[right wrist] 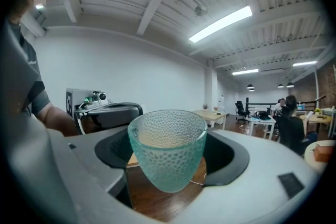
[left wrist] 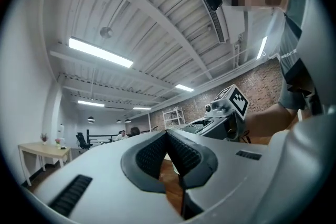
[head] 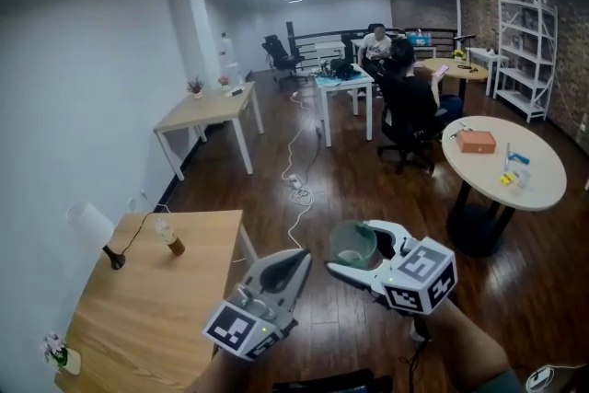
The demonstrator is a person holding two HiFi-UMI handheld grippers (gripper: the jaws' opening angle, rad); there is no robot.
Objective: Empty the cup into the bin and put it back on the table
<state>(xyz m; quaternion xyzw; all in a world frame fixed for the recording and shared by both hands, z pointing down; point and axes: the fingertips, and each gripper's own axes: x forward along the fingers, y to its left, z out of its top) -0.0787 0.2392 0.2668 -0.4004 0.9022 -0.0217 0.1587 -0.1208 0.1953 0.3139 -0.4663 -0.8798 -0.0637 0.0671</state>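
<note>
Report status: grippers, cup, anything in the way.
Left gripper shut, empty. Right gripper shut on textured teal glass cup, upright, off the wooden table. No bin in view.

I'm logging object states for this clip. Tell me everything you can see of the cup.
The cup is a pale teal, see-through tumbler, glass by its look, with a dimpled surface and rounded, tapering base. It is upright, mouth up, gripped by the right gripper between its dark fingers, in the air over the wood floor, beside the wooden table. Its contents cannot be made out.
</note>
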